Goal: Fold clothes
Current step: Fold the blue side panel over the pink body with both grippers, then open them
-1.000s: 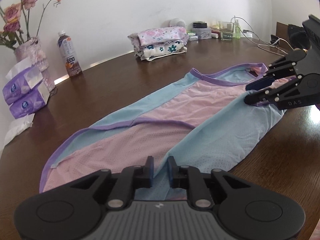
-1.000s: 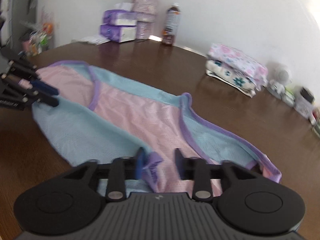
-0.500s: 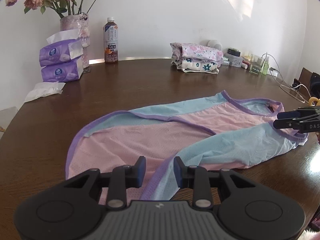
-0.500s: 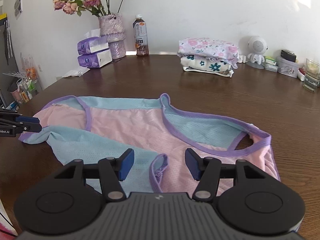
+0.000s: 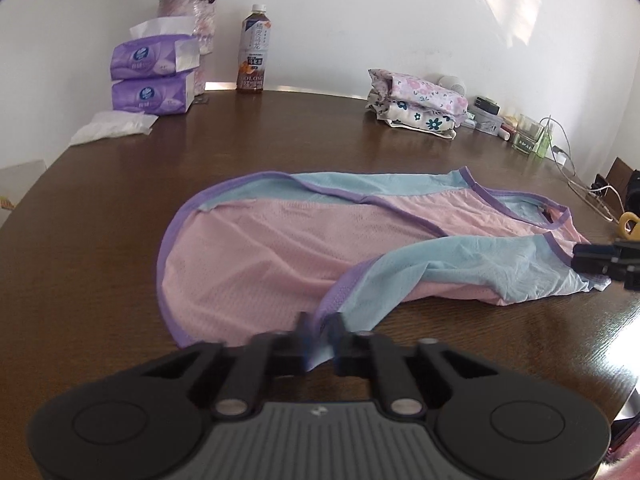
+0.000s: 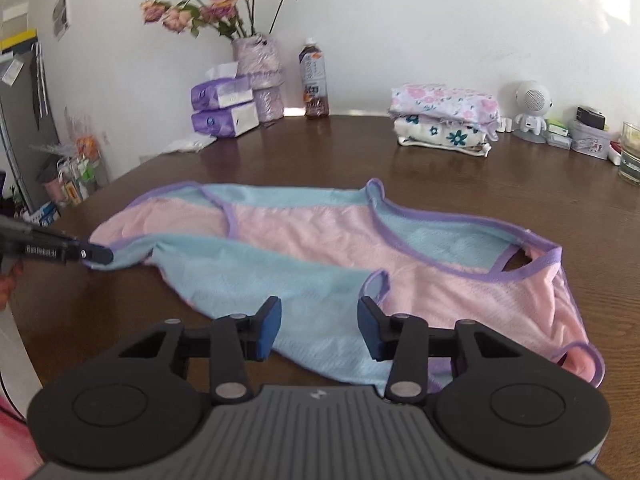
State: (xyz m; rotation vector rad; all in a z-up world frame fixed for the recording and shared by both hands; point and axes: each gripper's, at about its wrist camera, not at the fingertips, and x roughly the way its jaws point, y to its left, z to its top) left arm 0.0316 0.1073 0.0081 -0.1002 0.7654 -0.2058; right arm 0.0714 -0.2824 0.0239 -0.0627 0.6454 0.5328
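A pink and light-blue mesh tank top (image 5: 280, 248) (image 6: 312, 236) with purple trim lies lengthwise on the brown table (image 5: 120, 200). One blue side panel is folded over the pink middle. My left gripper (image 5: 322, 340) is at the hem end, shut on a fold of the purple-edged hem. From the right wrist it appears at the far left, with the left gripper (image 6: 98, 255) pinching the garment's corner. My right gripper (image 6: 320, 322) stands open just above the blue panel near the armhole, with nothing between its fingers. The right gripper (image 5: 580, 261) shows at the shoulder end.
A stack of folded floral clothes (image 6: 444, 120) sits at the back. At the back left are tissue packs (image 5: 154, 76), a bottle (image 5: 254, 56) and a vase of flowers (image 6: 258, 76). Small items, a glass (image 6: 632, 152) and cables (image 5: 580, 184) line the right side.
My right gripper let go of the purple-edged strap and opened wide. My left gripper's fingers have closed in on the hem since half a second ago. Both views have swung and pulled back.
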